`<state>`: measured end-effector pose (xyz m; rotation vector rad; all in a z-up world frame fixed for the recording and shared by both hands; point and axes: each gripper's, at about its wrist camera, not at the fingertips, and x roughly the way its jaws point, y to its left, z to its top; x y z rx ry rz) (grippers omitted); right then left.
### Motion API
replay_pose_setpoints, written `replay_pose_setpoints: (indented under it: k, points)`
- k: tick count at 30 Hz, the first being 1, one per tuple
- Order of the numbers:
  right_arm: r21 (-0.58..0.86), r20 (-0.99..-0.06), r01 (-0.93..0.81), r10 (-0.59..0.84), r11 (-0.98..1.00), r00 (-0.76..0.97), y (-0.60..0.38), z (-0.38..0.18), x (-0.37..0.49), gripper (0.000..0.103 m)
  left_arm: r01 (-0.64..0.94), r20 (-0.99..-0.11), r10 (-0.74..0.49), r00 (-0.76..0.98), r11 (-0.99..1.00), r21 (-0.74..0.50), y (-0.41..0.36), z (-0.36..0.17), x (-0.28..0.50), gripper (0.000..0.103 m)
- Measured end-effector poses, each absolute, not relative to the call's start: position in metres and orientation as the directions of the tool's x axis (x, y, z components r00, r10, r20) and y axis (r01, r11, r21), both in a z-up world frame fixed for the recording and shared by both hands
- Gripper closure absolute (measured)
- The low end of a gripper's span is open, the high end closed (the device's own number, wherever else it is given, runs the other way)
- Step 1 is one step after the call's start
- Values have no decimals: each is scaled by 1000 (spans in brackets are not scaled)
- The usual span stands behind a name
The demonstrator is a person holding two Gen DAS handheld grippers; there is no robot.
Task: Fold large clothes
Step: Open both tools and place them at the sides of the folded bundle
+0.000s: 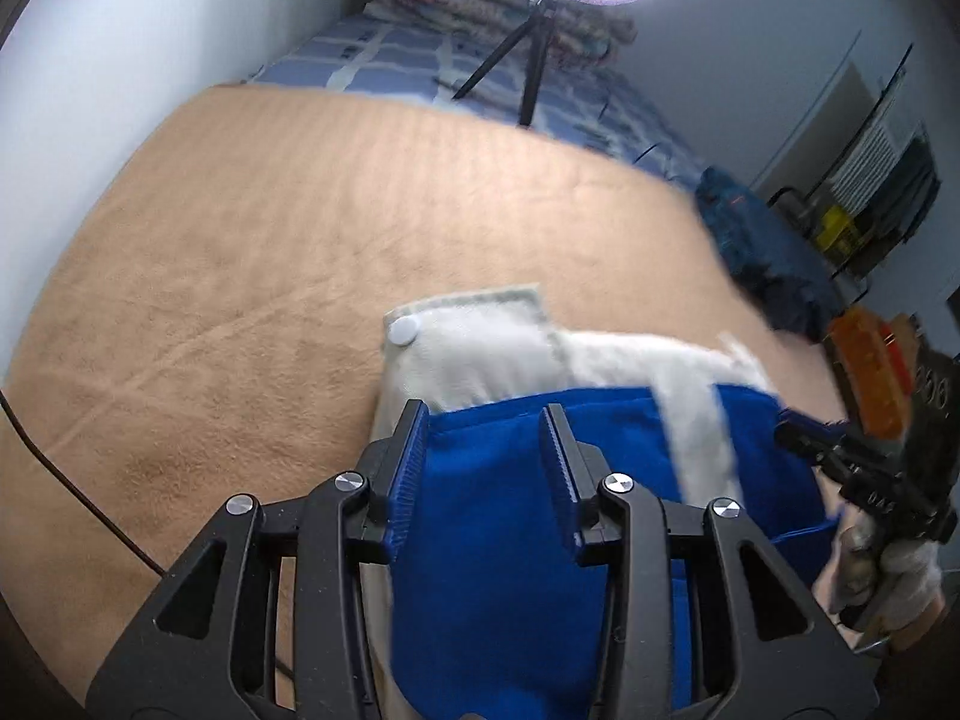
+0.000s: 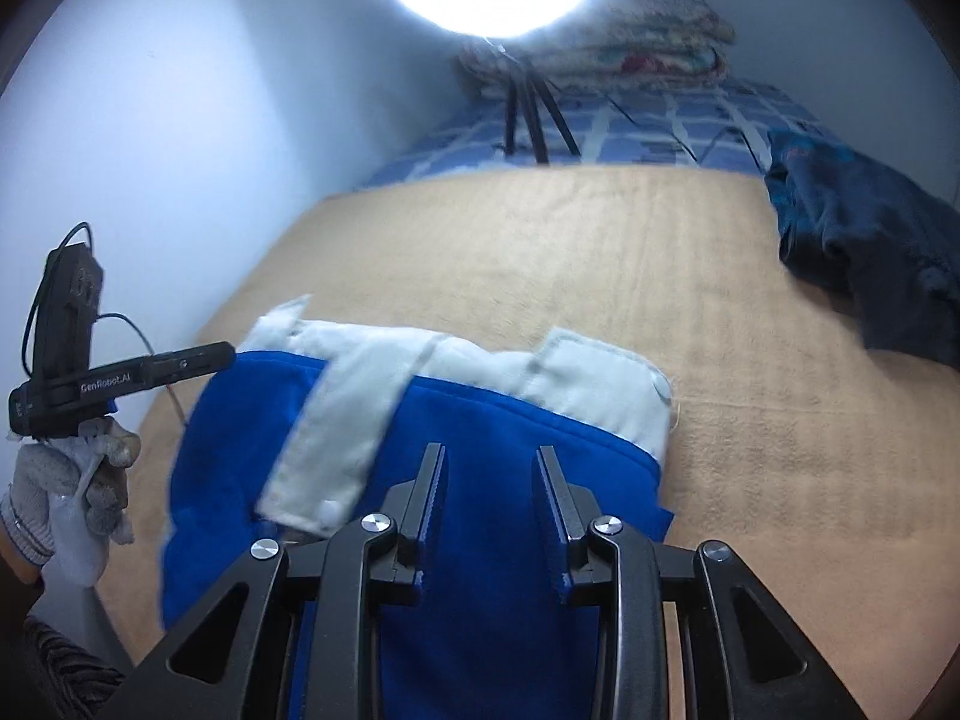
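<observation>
Both hand-held grippers (image 1: 486, 414) (image 2: 489, 456) hang unclenched above crosswise-folded garment (image 2: 480, 450), probably.

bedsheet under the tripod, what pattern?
Blue-and-white check bedsheet; right wrist view shows it best.

"GenRobot.AI" stands in white on the left tool (image 2: 225, 353) black body.

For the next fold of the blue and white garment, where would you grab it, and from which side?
Grip the far white waistband edge of the blue and white garment, coming over it from the near side. That hem is a thick, free edge lying flat on the tan blanket. Both the left gripper and right gripper are open above the blue cloth.
</observation>
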<state>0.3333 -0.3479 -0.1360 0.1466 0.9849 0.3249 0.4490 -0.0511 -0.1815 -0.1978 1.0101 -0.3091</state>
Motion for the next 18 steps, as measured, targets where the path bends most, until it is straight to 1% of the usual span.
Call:
replay_pose_setpoints:
  k: [2,3,4,5,6,8,10,12,14,18]
  points:
    - [273,-814,-182,328,945,479,-352,-149,338,76,147,-819,-313,481,950,-277,-51,-194,454,51]
    - [265,-827,-188,323,946,460,-351,-157,339,76,124,-830,-318,459,947,-295,-46,-205,457,41]
    - [233,-835,-212,306,949,456,-347,-160,337,76,89,-827,-353,438,932,-351,-38,-214,459,37]
    - [199,-840,-233,288,952,460,-343,-158,336,76,60,-820,-381,428,917,-395,-31,-217,460,35]
    - [167,-846,-246,267,955,461,-340,-153,334,76,40,-813,-404,418,903,-428,-26,-216,460,35]
    - [187,-833,-245,286,951,473,-345,-137,327,76,59,-811,-394,432,910,-411,-22,-203,457,35]
    - [253,-788,-245,346,936,508,-356,-114,314,76,106,-796,-371,478,924,-367,-21,-184,447,36]
    - [310,-738,-288,420,906,528,-363,-91,294,76,146,-769,-407,494,910,-387,-19,-166,435,36]
    - [339,-693,-382,503,860,517,-361,-73,272,76,190,-746,-440,500,896,-401,-21,-151,419,36]
    - [408,-649,-487,621,772,440,-340,-68,249,76,297,-727,-476,496,879,-373,-36,-134,388,36]
